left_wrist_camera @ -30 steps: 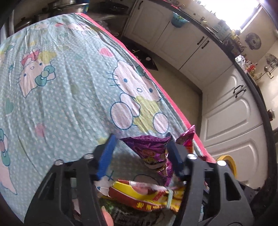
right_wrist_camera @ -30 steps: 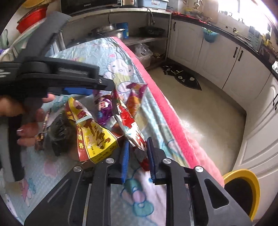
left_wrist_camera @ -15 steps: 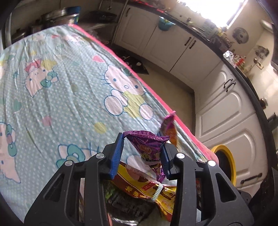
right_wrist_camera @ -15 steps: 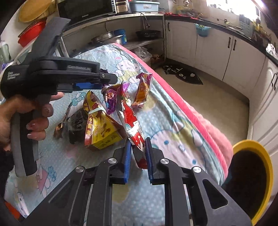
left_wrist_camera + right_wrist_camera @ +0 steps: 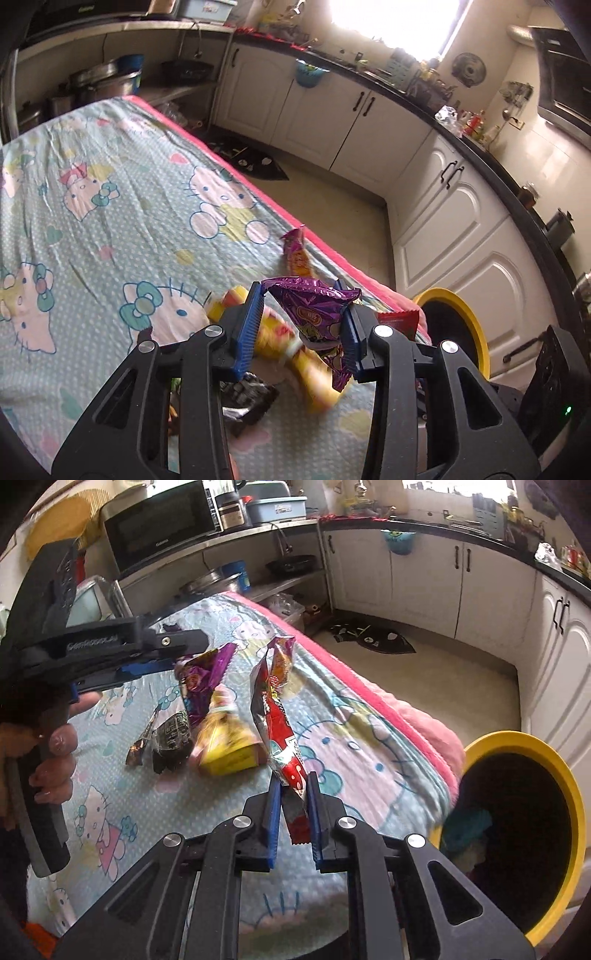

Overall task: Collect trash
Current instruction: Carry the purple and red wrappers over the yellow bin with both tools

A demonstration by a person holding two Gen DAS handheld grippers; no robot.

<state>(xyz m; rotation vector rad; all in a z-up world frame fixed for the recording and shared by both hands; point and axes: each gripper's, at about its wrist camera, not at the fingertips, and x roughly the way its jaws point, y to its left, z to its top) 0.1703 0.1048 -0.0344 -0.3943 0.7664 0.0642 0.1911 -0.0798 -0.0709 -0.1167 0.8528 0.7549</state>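
Now the left gripper (image 5: 304, 295) pinches a crinkled purple foil snack wrapper (image 5: 314, 314) between its blue pads, lifted above the cartoon-cat-printed bedsheet (image 5: 110, 221). Meanwhile the right gripper (image 5: 291, 786) clamps a long red plastic wrapper (image 5: 282, 731) — just beside the yellow-rimmed round bin (image 5: 532, 746). A yellow packet (image 5: 229, 746) and dark wrapper (image 5: 171, 738) lie on the sheet.

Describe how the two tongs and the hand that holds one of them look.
Both tongs, left and right, have black plastic frames with triangular cut-outs, silver screws at the joints and ribbed blue pads on the fingers. The left one carries raised lettering on its side, too blurred to read. The left hand is bare, with pale polished nails. No cables or sleeves show.
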